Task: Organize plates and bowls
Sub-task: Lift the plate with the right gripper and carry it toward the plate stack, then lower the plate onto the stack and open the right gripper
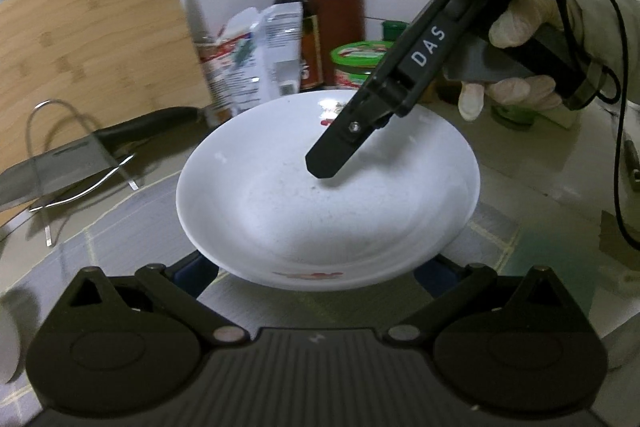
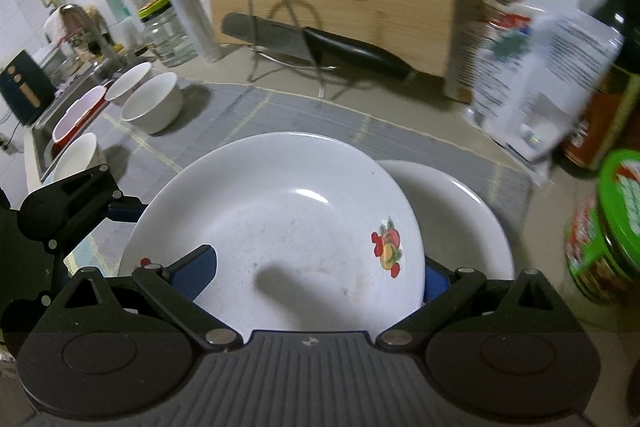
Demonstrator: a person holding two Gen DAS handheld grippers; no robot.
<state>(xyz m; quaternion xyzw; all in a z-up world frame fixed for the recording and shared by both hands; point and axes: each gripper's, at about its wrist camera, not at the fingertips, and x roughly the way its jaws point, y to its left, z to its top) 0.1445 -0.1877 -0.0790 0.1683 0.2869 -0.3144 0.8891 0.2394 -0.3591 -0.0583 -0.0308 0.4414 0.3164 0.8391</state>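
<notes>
Fruit-print plate up between my two grippers, second plate waiting just under its right edge.

My right gripper [image 2: 316, 275] has one blue pad over the near rim of the plate [image 2: 280, 227] and the other below, apparently pinching it; my left gripper [image 2: 120, 211] is at the far rim, its grip hidden, so I can't tell. I'd keep the plate level, centre it over the plain plate [image 2: 460, 219] on the tabletop [image 2: 320, 115], then lower it gently. Further off, the bowls [image 2: 152, 107] sit by the sink.
</notes>
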